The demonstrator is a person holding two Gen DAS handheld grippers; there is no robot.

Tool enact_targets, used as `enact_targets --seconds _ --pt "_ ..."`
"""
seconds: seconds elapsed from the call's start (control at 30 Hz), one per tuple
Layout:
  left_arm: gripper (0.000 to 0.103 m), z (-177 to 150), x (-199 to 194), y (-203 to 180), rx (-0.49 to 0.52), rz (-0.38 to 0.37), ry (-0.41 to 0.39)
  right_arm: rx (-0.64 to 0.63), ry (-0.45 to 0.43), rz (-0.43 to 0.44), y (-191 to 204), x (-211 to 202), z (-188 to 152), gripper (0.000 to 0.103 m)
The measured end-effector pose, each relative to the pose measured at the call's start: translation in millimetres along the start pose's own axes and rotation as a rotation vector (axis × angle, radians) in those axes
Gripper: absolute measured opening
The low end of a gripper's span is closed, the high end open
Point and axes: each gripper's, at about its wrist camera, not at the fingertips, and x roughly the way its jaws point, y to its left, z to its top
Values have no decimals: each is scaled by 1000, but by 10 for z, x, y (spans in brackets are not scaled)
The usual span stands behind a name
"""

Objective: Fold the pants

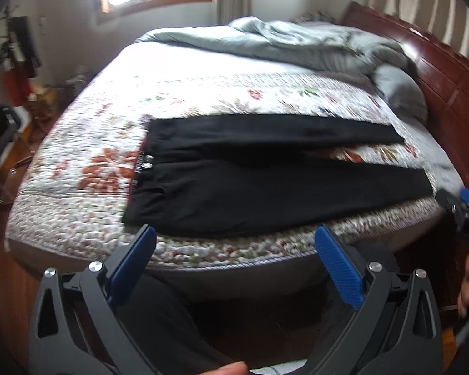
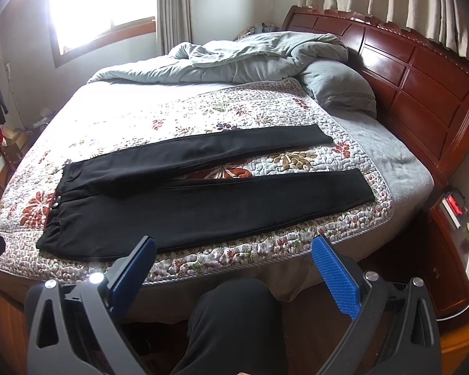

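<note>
The black pants lie flat and unfolded on the floral quilt near the bed's front edge, waistband to the left, legs spread in a narrow V toward the headboard. Soft and limp, they probably suit pinching at waistband and hem. The left gripper and right gripper hover before the edge, both spread wide and empty.

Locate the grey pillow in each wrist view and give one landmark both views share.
Left wrist: grey pillow at right, against the headboard, blurred.
Right wrist: grey pillow upper right of centre, against the headboard.
Shared landmark: black pants laid flat on the floral quilt.
</note>
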Motion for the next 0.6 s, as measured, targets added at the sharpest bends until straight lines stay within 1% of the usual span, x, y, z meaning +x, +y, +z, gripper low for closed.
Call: enact_targets --seconds 0.03,0.07,0.1,0.13,0.17,0.2,0.23,0.27,0.3,0.33,0.37,0.4,0.43,0.47,0.5,0.53,0.57,0.6 --pt "100 16 91 51 41 -50 -7 -13 -6 12 18 11 22 100" --pt "101 21 144 89 70 -69 -16 -37 -26 54 8 42 50 100" --pt "101 34 247 186 104 -104 -32 -62 -51 122 -29 100 83 100" --pt "101 44 367 301 122 -140 -35 -88 -49 177 -73 203 117 100" --pt "101 86 549 472 138 -164 -9 -121 -14 183 -83 339 161 100" --pt "101 137 686 582 151 -146 28 -156 22 167 -85 465 193 99" --pt "101 202 838 703 180 -113 66 -207 51 154 -121 635 248 99" --pt "101 274 964 829 211 -77 88 -234 55 148 -156 710 305 99" --pt "100 370 1101 985 240 -22 94 -257 35 154 -204 747 381 99" --pt "100 463 1214 1134 249 13 99 -275 -11 173 -258 745 475 99" --pt "100 573 1335 1270 245 29 111 -297 -95 188 -355 740 591 100" --pt "100 697 1500 1461 209 18 147 -322 -148 162 -436 827 666 100" --pt "100 809 1651 1650 150 -5 187 -339 -112 111 -507 1065 727 100" --pt "100 922 1784 1808 97 -22 216 -338 -24 85 -560 1307 755 100" --pt "100 1068 1944 1998 49 -24 220 -315 106 86 -647 1644 773 99" --pt "100 1159 2025 2082 32 -11 217 -292 158 103 -713 1818 766 99" --pt "100 1255 2117 2172 9 1 213 -274 175 93 -792 1994 785 99" --pt "100 1381 2221 2266 -27 -16 205 -279 166 79 -805 2062 804 99"
